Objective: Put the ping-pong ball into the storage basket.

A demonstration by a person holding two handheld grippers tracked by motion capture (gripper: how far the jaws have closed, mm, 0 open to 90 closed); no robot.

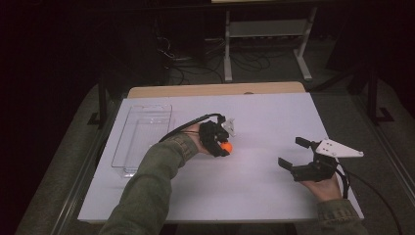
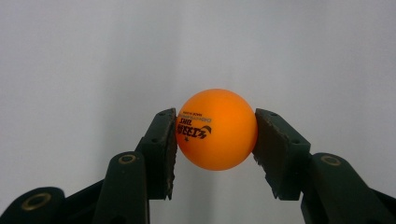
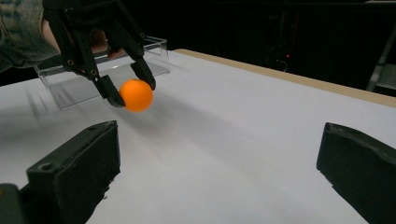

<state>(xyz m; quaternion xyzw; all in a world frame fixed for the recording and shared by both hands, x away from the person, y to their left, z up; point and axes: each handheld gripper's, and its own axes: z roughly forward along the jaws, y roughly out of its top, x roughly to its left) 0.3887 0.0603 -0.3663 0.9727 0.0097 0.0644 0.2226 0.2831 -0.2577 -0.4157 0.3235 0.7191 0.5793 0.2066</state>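
Observation:
An orange table-tennis ball (image 2: 216,129) with dark print sits pinched between the two black pads of my left gripper (image 2: 215,140). In the high view that left gripper (image 1: 224,148) hangs over the middle of the white table with the ball (image 1: 226,146) at its tip. The right gripper view shows the ball (image 3: 136,95) held clear above the table surface by the left gripper (image 3: 130,92). My right gripper (image 1: 292,153) rests low at the right of the table, jaws wide apart and nothing between them; its fingers (image 3: 77,172) frame the right gripper view.
A clear plastic tray (image 1: 142,137) lies at the left of the white table top (image 1: 254,191), close behind the left hand. A wooden strip (image 1: 215,90) runs along the table's far edge. Cables and a white stand (image 1: 266,34) fill the dark floor beyond.

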